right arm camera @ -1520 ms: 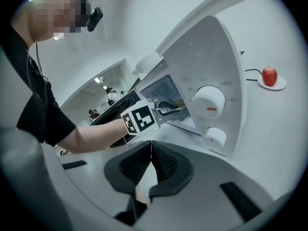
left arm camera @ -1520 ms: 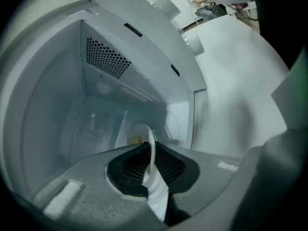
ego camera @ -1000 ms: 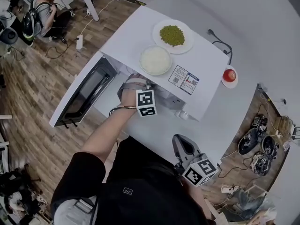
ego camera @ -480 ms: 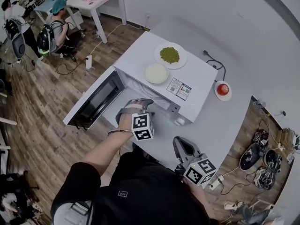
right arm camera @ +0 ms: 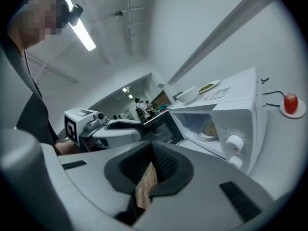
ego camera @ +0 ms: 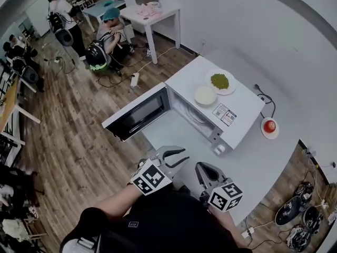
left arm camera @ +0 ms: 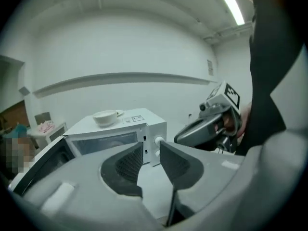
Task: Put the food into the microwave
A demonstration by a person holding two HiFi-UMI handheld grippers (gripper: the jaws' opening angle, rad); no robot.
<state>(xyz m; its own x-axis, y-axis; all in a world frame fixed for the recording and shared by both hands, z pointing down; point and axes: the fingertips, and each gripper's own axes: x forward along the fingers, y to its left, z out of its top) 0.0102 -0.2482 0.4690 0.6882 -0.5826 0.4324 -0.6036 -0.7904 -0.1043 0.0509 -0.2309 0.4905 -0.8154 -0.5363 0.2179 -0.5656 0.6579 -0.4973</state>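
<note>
The white microwave [ego camera: 231, 121] stands on the white counter with its door [ego camera: 138, 112] swung wide open; the glass turntable [right arm camera: 209, 129] inside is bare. On its top sit a white bowl [ego camera: 205, 95] and a plate of green food [ego camera: 221, 81]. My left gripper [ego camera: 178, 157] hovers near my body, well short of the microwave; its jaws are closing with nothing between them [left arm camera: 151, 146]. My right gripper [ego camera: 203, 168] is beside it, shut and empty [right arm camera: 153, 153].
A red apple on a saucer [ego camera: 269, 126] lies right of the microwave, next to a black cable. The counter [ego camera: 263, 162] runs along the white wall. Several people sit and stand around tables [ego camera: 152, 12] across the wooden floor at the far left.
My left gripper has pulled back out of the microwave's opening, risen and come toward my body. The head view has drawn back. The right gripper has lifted slightly.
</note>
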